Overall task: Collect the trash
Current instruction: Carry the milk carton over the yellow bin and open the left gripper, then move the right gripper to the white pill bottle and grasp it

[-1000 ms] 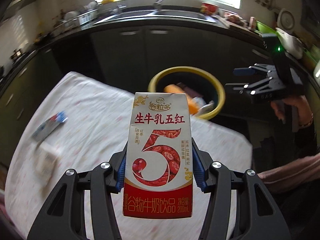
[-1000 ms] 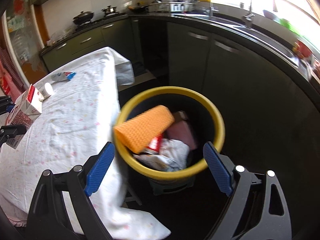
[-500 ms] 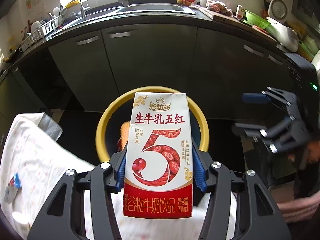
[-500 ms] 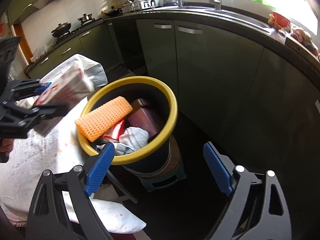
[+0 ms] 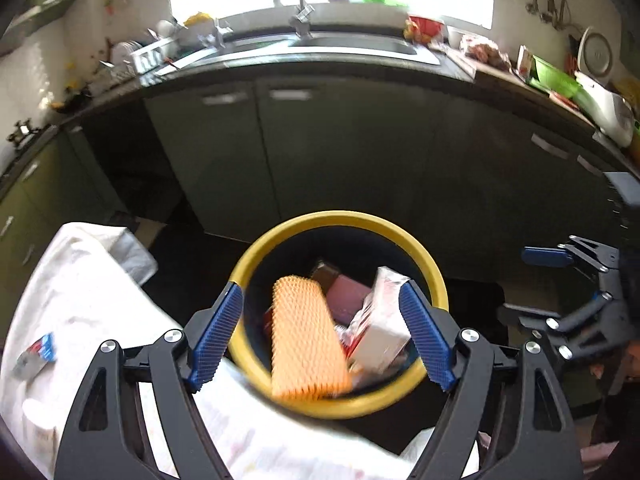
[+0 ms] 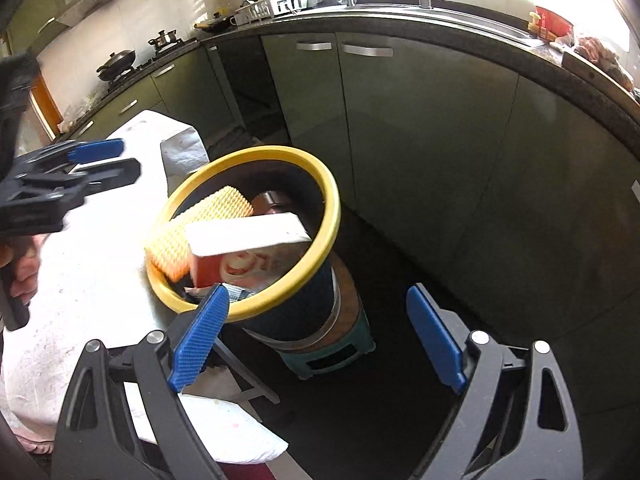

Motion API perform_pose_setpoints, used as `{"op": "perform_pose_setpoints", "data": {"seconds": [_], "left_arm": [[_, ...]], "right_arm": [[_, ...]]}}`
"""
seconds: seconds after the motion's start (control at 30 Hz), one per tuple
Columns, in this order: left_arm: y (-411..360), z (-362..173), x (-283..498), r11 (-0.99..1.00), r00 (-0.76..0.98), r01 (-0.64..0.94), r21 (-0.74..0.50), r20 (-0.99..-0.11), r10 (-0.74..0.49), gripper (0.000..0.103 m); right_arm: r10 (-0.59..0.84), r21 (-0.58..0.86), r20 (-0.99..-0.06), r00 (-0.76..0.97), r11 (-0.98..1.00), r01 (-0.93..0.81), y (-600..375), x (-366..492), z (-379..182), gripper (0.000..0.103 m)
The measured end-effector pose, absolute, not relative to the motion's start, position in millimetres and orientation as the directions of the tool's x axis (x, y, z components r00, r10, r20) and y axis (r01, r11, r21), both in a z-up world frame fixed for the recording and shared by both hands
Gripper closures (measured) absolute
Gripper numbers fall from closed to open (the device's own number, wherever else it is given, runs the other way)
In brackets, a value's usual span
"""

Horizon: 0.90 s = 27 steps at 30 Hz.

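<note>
A red and white drink carton (image 5: 380,320) lies tilted inside the yellow-rimmed trash bin (image 5: 340,218), beside an orange foam net (image 5: 306,344). My left gripper (image 5: 320,336) hangs over the bin with its jaws opening and nothing between the pads. In the right wrist view the carton (image 6: 248,246) shows at the bin's rim (image 6: 256,152), and the left gripper (image 6: 94,160) stands at the left above the table. My right gripper (image 6: 318,336) is open over the dark floor beside the bin, holding nothing. It also appears at the right of the left wrist view, right gripper (image 5: 536,284).
A table with a white flowered cloth (image 5: 80,300) adjoins the bin and carries a small blue and red wrapper (image 5: 36,356). The bin stands on a green stool (image 6: 332,356). Dark kitchen cabinets (image 6: 420,140) and a sink counter (image 5: 320,46) close the far side.
The left gripper carried the carton from over the table to above the bin, then its jaws spread and the carton dropped into the bin. The right gripper stayed open and swung right of the bin.
</note>
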State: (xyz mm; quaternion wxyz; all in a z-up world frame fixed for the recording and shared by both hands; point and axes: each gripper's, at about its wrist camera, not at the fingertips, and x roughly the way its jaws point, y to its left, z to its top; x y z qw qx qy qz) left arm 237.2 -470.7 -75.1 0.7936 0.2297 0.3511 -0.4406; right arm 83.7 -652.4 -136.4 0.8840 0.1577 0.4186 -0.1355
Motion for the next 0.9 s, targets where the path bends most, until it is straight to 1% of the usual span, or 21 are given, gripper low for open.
{"op": "perform_pose_setpoints", "data": {"seconds": [0.13, 0.33, 0.43, 0.53, 0.77, 0.9], "left_arm": [[-421.7, -57.9, 214.8, 0.548, 0.422, 0.834, 0.070, -0.721, -0.549, 0.020], [-312.1, -42.4, 183.8, 0.666, 0.533, 0.743, 0.069, -0.663, -0.525, 0.016], [-254.5, -38.3, 171.2, 0.760, 0.610, 0.648, 0.053, -0.633, -0.477, 0.014], [-188.1, -39.8, 161.0, 0.849, 0.671, 0.529, 0.003, -0.613, -0.416, 0.013], [-69.0, -52.0, 143.7, 0.959, 0.757, 0.284, -0.022, -0.608, -0.239, 0.013], [-24.4, -54.0, 130.6, 0.983, 0.794, 0.184, -0.010, -0.588, -0.154, 0.012]], "right_arm": [[-0.093, 0.157, -0.783, 0.615, 0.927, 0.340, -637.1, 91.0, -132.5, 0.017], [-0.057, 0.140, -0.778, 0.626, 0.955, 0.261, -599.9, 107.2, -120.8, 0.017], [-0.033, 0.123, -0.778, 0.627, 0.971, 0.205, -572.4, 121.2, -113.0, 0.017], [0.001, 0.105, -0.776, 0.631, 0.986, 0.127, -540.4, 135.0, -102.9, 0.017], [0.178, 0.122, -0.754, 0.632, 0.984, -0.131, -442.8, 191.5, -74.7, 0.017], [0.286, 0.132, -0.746, 0.602, 0.949, -0.287, -385.2, 223.3, -62.6, 0.017]]}}
